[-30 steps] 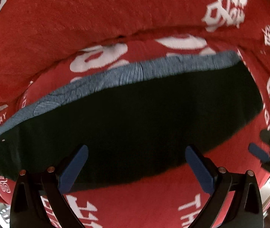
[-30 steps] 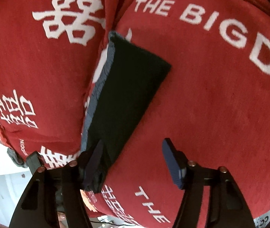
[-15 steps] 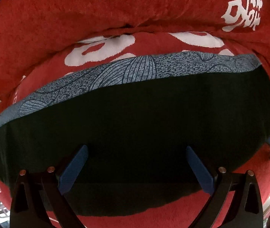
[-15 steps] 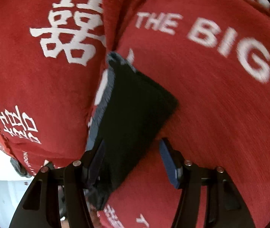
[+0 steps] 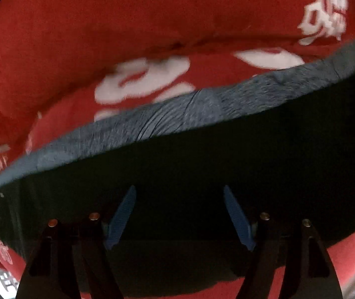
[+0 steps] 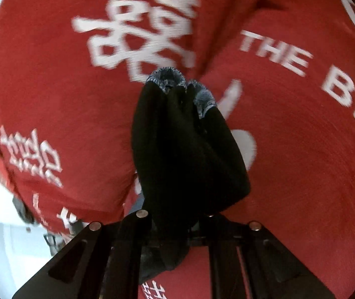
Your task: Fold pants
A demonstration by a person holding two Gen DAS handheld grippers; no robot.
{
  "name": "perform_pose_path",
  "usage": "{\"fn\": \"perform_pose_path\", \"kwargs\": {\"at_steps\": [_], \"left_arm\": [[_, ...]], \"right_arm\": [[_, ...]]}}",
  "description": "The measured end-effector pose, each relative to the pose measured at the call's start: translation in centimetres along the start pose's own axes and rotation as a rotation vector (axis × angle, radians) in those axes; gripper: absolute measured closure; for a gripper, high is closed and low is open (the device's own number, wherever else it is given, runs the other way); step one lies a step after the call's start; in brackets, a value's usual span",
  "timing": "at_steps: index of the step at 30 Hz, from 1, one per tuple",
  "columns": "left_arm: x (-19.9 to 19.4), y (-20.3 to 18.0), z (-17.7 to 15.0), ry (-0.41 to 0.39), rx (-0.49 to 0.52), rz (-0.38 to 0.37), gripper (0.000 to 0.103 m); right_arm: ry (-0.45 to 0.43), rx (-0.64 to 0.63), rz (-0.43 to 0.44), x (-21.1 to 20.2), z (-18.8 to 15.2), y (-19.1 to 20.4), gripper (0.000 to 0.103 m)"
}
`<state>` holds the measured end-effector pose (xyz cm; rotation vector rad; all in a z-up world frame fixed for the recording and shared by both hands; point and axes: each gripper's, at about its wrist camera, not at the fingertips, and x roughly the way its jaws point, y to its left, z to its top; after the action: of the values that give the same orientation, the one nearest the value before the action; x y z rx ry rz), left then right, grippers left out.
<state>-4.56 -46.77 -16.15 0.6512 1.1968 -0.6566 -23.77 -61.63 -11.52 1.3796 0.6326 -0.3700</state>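
The dark pants (image 5: 202, 169) with a blue patterned waistband (image 5: 177, 117) lie folded on the red blanket (image 5: 102, 25). My left gripper (image 5: 179, 194) hovers over the dark cloth, its blue pads (image 5: 122, 214) apart with nothing between them. In the right wrist view my right gripper (image 6: 177, 224) is shut on one end of the pants (image 6: 184, 154), which bunch up and rise from the jaws, the blue waistband edge (image 6: 170, 77) at the top. Its fingertips are hidden by the cloth.
The red blanket with white letters and characters (image 6: 140, 32) covers the whole surface under the pants. A raised red cushion or fold (image 5: 152, 12) runs along the far side. A pale floor (image 6: 2, 249) shows at the lower left past the blanket's edge.
My right gripper has closed on the pants' end and lifted it, bunching the cloth. My left gripper's pads have come closer together over the dark cloth.
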Motion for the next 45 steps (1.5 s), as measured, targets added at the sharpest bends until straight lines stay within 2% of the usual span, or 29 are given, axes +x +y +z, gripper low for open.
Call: {"fn": "perform_pose_path", "kwargs": {"at_steps": [2, 5, 8, 10, 12, 14, 15, 17, 20, 24, 29, 32, 33, 34, 35, 38, 40, 41, 43, 44, 45], "left_arm": [[0.0, 0.3, 0.2, 0.011, -0.019, -0.021, 0.031], [0.2, 1.8, 0.7, 0.043, -0.047, -0.103, 0.031], [-0.4, 3.6, 0.7, 0.039, -0.078, -0.147, 0.031], [-1.2, 5.7, 0.2, 0.028, -0.136, -0.168, 0.031], [-2.0, 7.8, -0.5, 0.01, -0.152, -0.181, 0.031], [-2.8, 10.0, -1.2, -0.007, -0.147, -0.176, 0.031], [-3.3, 11.7, -1.8, -0.017, -0.142, -0.174, 0.024], [-3.8, 14.4, -2.9, -0.03, -0.144, -0.17, 0.018], [-4.5, 18.9, -5.2, -0.026, -0.155, -0.162, 0.018], [-3.9, 25.3, -7.7, -0.006, -0.21, -0.119, 0.018], [-2.0, 32.4, -10.8, 0.029, -0.342, -0.057, 0.018], [-1.3, 34.9, -12.4, 0.05, -0.384, -0.04, 0.018], [-1.4, 35.6, -12.8, 0.05, -0.391, -0.033, 0.018], [-1.5, 35.9, -13.1, 0.048, -0.397, -0.031, 0.018], [-1.7, 36.2, -13.2, 0.047, -0.401, -0.034, 0.018], [-2.6, 35.8, -13.2, 0.039, -0.39, -0.066, 0.018], [-3.2, 35.1, -12.8, 0.028, -0.368, -0.106, 0.018], [-3.3, 34.7, -12.4, 0.026, -0.357, -0.127, 0.018], [-3.9, 33.3, -11.7, 0.025, -0.328, -0.201, 0.018], [-4.1, 32.2, -11.2, 0.028, -0.308, -0.253, 0.018], [-4.1, 31.4, -10.7, 0.03, -0.292, -0.291, 0.018]], "right_arm": [[0.002, -0.044, 0.0, 0.1, -0.2, 1.9, 0.09], [0.007, -0.128, -0.011, 0.3, -1.0, 5.0, 0.09], [0.008, -0.227, -0.045, 0.7, -2.4, 8.8, 0.09], [0.008, -0.287, -0.079, 0.9, -3.3, 10.8, 0.09], [0.004, -0.354, -0.119, 1.3, -4.6, 12.9, 0.09], [0.003, -0.414, -0.158, 2.1, -6.3, 15.0, 0.09], [0.003, -0.443, -0.173, 2.7, -7.3, 16.0, 0.09], [0.004, -0.484, -0.207, 3.9, -9.0, 17.4, 0.089], [0.023, -0.549, -0.263, 6.9, -12.5, 19.5, 0.088], [0.076, -0.68, -0.351, 12.9, -18.2, 21.5, 0.085], [0.181, -0.847, -0.577, 21.8, -25.8, 20.8, 0.074], [0.144, -1.037, -0.786, 24.4, -30.0, 21.3, 0.072], [0.126, -1.104, -0.834, 24.7, -31.2, 21.9, 0.071], [0.117, -1.171, -0.847, 24.4, -32.6, 22.8, 0.068], [0.115, -1.209, -0.831, 24.0, -33.5, 23.5, 0.061], [0.136, -1.302, -0.717, 21.5, -35.5, 25.7, 0.054], [0.212, -1.235, -0.545, 19.3, -34.7, 26.3, 0.054], [0.251, -1.156, -0.476, 18.5, -33.5, 26.0, 0.054], [0.29, -0.895, -0.386, 16.6, -29.4, 23.8, 0.054], [0.293, -0.749, -0.35, 15.9, -27.1, 22.1, 0.054], [0.303, -0.534, -0.289, 15.1, -24.3, 19.3, 0.054]]}}
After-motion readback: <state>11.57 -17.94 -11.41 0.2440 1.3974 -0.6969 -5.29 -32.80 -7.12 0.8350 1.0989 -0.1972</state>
